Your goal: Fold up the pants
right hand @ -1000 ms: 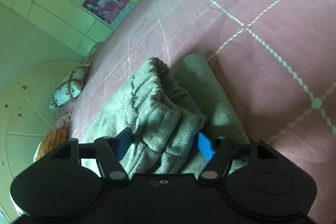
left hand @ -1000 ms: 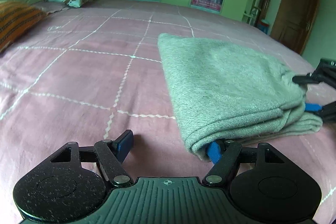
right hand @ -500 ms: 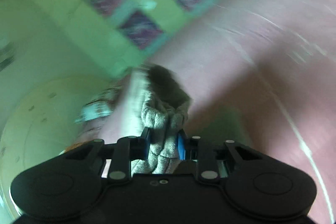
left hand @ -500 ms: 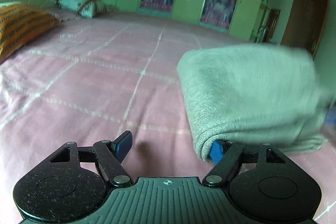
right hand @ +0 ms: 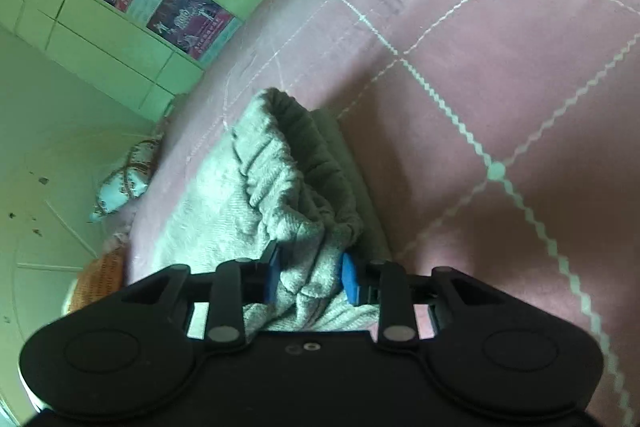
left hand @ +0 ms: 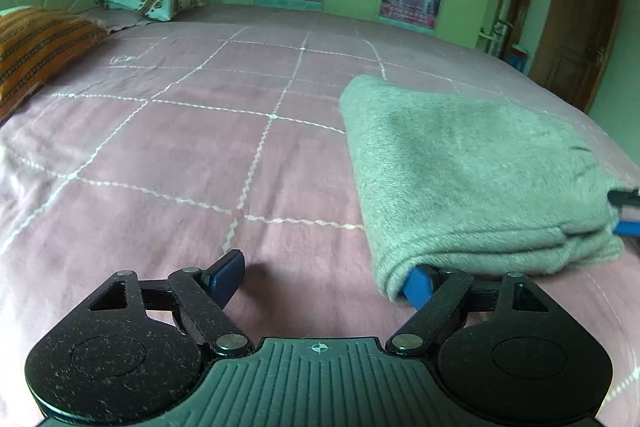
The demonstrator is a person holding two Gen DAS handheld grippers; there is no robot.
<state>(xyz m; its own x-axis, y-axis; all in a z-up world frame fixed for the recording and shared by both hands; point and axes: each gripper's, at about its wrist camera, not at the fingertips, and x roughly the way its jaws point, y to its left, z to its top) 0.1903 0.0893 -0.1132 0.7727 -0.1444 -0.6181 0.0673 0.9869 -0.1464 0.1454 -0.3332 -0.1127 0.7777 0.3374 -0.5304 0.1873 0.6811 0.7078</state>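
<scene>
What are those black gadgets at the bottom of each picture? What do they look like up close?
Each is a hand-held gripper. The left gripper has a speckled black body with two round lobes, a ribbed centre panel bearing a small crosshair mark, silver pivot pins, and blue pads on its fingers. The right gripper is the same shape but smoother black. No cables or sleeves show.

Your left tongs [left hand: 322, 277]: right pad tip buried under the pants [left hand: 472, 175] fold. Right tongs [left hand: 624, 213] cut off at frame edge. Whether your right pads press the waistband: unclear.
</scene>
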